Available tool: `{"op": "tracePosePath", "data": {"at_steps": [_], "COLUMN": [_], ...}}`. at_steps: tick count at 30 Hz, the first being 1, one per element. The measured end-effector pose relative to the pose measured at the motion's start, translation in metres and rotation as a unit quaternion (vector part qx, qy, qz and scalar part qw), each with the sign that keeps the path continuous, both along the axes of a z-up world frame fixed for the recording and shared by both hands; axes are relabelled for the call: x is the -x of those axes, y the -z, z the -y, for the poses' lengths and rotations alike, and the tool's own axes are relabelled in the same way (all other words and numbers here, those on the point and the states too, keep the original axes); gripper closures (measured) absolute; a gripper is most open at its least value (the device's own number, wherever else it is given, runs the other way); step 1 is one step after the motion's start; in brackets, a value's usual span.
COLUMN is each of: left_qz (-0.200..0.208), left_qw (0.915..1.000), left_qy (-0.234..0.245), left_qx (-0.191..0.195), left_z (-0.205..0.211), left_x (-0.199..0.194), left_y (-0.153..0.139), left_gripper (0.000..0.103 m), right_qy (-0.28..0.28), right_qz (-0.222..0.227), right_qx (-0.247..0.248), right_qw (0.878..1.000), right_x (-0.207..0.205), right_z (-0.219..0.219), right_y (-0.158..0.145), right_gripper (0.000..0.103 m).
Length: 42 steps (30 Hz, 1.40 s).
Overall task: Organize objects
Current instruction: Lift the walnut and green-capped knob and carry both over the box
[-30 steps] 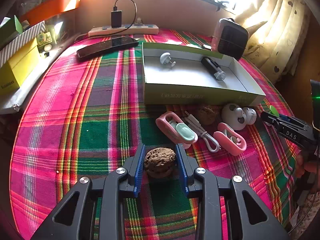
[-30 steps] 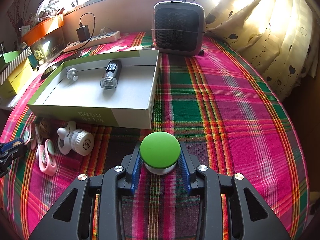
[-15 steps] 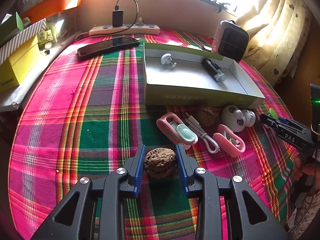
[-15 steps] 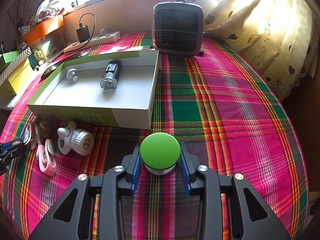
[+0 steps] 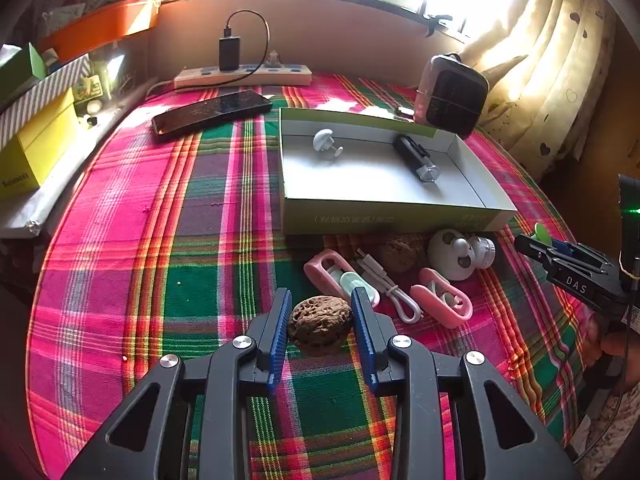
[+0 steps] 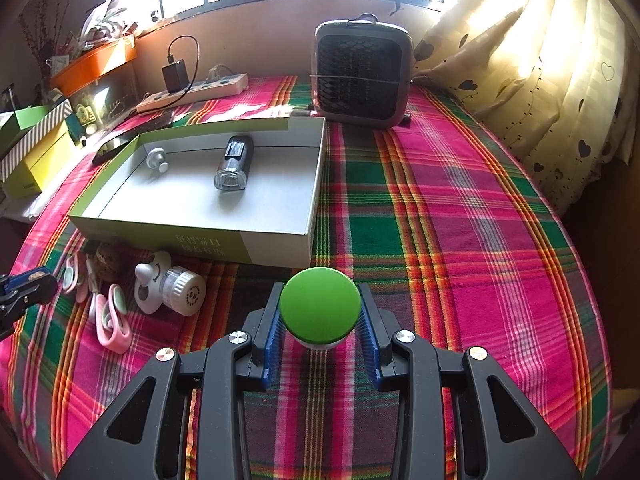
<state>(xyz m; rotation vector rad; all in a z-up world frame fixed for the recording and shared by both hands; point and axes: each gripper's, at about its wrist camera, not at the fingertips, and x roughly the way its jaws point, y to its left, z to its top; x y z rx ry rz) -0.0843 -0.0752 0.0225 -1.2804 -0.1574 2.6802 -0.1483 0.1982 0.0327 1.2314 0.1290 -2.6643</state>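
My left gripper [image 5: 320, 326] is shut on a brown walnut [image 5: 320, 325], held just above the plaid cloth. My right gripper [image 6: 319, 316] is shut on a green-topped round knob [image 6: 319, 307], near the front right corner of the open green-and-white box [image 6: 200, 236]. The box [image 5: 384, 216] holds a white mushroom-shaped piece [image 5: 326, 143] and a black flashlight [image 5: 414, 160]. In front of the box lie two pink cable holders [image 5: 340, 278], a white cable [image 5: 390, 286], a second walnut [image 5: 400, 254] and a white toy with a ribbed cap [image 5: 460, 252].
A small heater [image 6: 362, 76] stands behind the box. A black phone [image 5: 212, 112] and a power strip with charger [image 5: 244, 74] lie at the back left. Yellow and striped boxes [image 5: 36, 140] line the left edge. Curtains [image 6: 540, 60] hang on the right.
The left gripper with the walnut has drifted slightly right and forward, toward the pink holders. The right gripper with the green knob has barely moved.
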Motion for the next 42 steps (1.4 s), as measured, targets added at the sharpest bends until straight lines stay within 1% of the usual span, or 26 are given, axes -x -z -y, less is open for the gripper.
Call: {"op": "tracePosePath", "data": {"at_steps": [14,19,21,31,36,39,42], "left_qz": [-0.021,-0.026,-0.026,-0.029,-0.023,-0.023,-0.017], "left_qw": [0.9996,0.9994,0.9993,0.9992,0.9993,0.9993,0.9995], "left_qy": [0.019,0.025,0.026,0.027,0.028,0.030,0.028], "left_qx": [0.004,0.002,-0.004,-0.002,-0.005,0.002,-0.002], "left_z": [-0.008,-0.012,-0.012,-0.016,-0.017,-0.019,-0.018], "left_x": [0.015,0.024,0.028,0.053,0.068,0.075,0.085], "left_y": [-0.018,-0.023,-0.023,-0.027,-0.025,-0.023,-0.020], "left_gripper": [0.074,0.074,0.074,0.074,0.074,0.074,0.074], "right_qy": [-0.011,-0.015,-0.019,-0.036,-0.045,-0.050,-0.053], "right_qz": [-0.014,-0.015,-0.017,-0.021,-0.020,-0.017,-0.015], "right_qx": [0.010,0.011,0.007,0.006,0.004,0.000,0.000], "right_qw": [1.000,1.000,1.000,0.999,0.999,0.999,0.998], "right_x": [0.004,0.010,0.013,0.036,0.050,0.060,0.071], "right_z": [0.004,0.007,0.010,0.025,0.034,0.039,0.043], "right_y": [-0.019,-0.022,-0.024,-0.029,-0.029,-0.028,-0.027], "right_gripper": [0.068,0.068,0.068,0.068,0.068,0.068,0.068]}}
